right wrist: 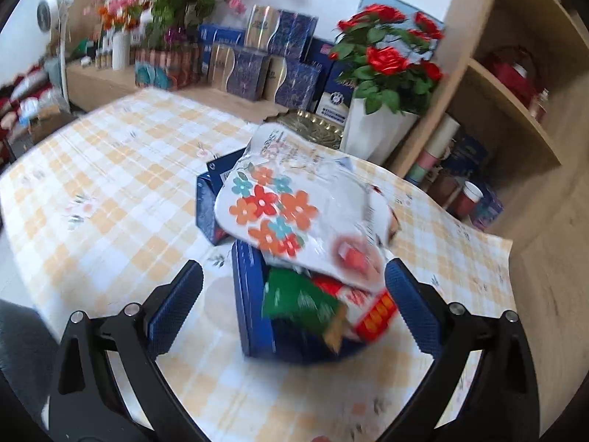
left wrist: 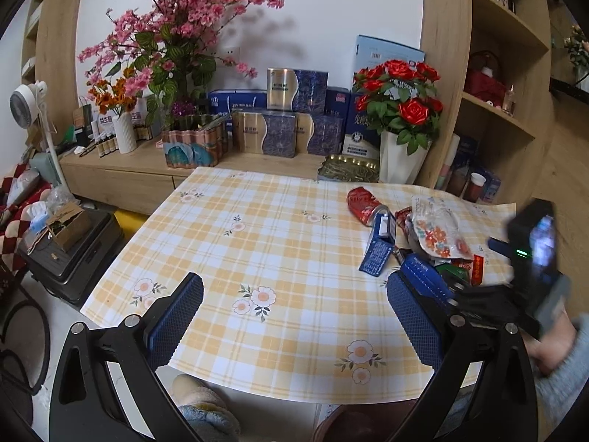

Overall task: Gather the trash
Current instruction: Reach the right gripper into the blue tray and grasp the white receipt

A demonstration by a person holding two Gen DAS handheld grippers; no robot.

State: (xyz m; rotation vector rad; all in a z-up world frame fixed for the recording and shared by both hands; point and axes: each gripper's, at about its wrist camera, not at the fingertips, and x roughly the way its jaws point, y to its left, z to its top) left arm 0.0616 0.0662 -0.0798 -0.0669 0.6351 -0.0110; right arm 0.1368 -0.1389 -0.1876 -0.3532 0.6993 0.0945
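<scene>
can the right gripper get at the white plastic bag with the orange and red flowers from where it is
Probably yes. The right gripper is open and faces the white flower-printed plastic bag, which lies on top of the trash pile; nothing covers it. The view is blurred, so contact is unclear.

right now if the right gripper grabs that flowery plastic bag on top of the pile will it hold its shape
Probably not. The flowery plastic bag looks thin and crinkled, draped over the blue box, so it should flop and sag. It likely weighs little, and its glossy film may slip between the pads. Lifting it could also drag the green wrapper beneath.
</scene>
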